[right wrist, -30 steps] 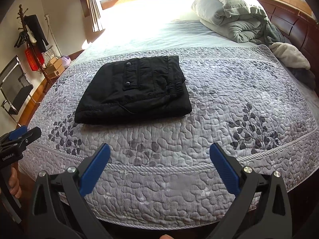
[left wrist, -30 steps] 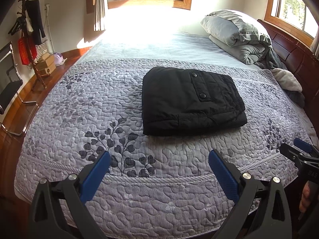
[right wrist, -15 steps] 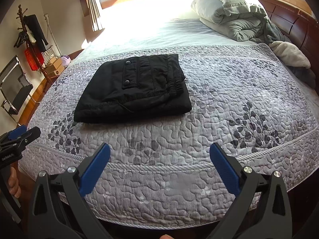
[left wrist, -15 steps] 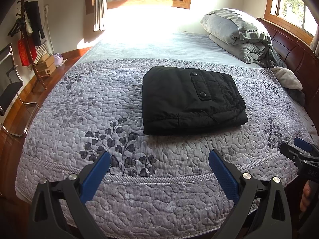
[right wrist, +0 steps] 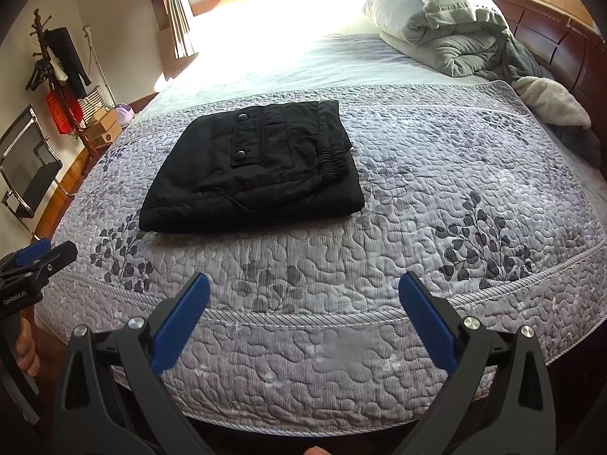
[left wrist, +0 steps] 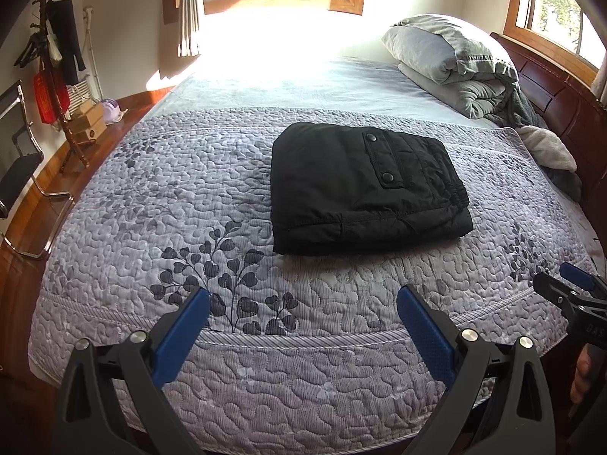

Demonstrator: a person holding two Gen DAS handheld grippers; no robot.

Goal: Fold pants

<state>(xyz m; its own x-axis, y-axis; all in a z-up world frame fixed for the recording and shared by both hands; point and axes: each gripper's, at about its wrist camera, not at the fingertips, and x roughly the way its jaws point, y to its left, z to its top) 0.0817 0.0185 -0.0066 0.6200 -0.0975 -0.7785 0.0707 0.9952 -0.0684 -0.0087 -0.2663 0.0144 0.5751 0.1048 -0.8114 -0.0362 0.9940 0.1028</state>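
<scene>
The black pants (left wrist: pixel 364 189) lie folded into a compact rectangle on the grey quilted bedspread (left wrist: pixel 189 197), snap pocket facing up; they also show in the right wrist view (right wrist: pixel 258 170). My left gripper (left wrist: pixel 303 299) is open and empty, held back near the bed's front edge, well short of the pants. My right gripper (right wrist: pixel 303 295) is open and empty too, at the same edge. Each gripper shows at the edge of the other's view: the right one (left wrist: pixel 569 288) and the left one (right wrist: pixel 38 258).
Grey pillows and a rolled duvet (left wrist: pixel 455 64) lie at the head by the wooden headboard (left wrist: pixel 561 94). A coat rack (left wrist: pixel 57 76), boxes and a black chair (left wrist: pixel 19 159) stand on the floor to the left. Windows are behind the bed.
Both grippers have drawn back and tilted very slightly; the pants have not moved and both grippers stay open.
</scene>
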